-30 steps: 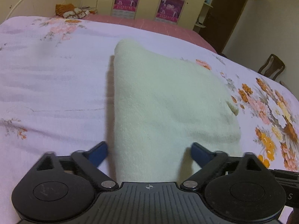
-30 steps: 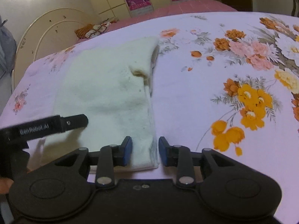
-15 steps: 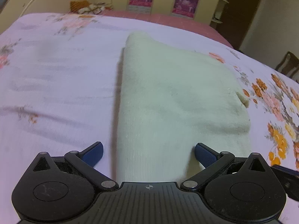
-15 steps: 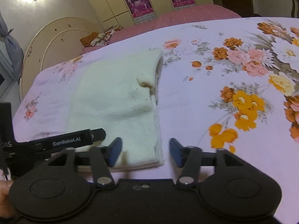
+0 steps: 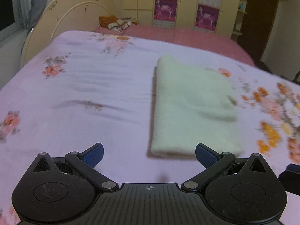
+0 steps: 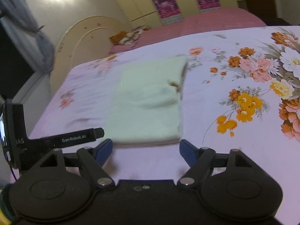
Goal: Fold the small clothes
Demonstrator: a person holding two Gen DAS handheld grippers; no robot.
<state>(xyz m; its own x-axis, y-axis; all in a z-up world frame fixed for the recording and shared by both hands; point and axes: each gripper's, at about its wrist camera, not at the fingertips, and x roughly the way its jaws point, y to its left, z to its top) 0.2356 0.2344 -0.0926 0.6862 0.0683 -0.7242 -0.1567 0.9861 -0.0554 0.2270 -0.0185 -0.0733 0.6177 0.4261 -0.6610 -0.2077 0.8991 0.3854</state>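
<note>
A bed [image 5: 78, 86] covered by a lilac floral sheet [image 6: 234, 60] is shown, backed by one arched headboard [image 5: 61, 16] and cream wardrobes bearing four posters [image 5: 165, 11]. One folded pale-green garment [image 5: 189, 103] is laid flat on the sheet. The left gripper [image 5: 149, 152] and right gripper [image 6: 145, 149] are held just short of it, jaws spread and empty.

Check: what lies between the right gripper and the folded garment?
Only bare floral bedsheet, per the right wrist view; the open right gripper sits just short of the folded pale-green garment.
</note>
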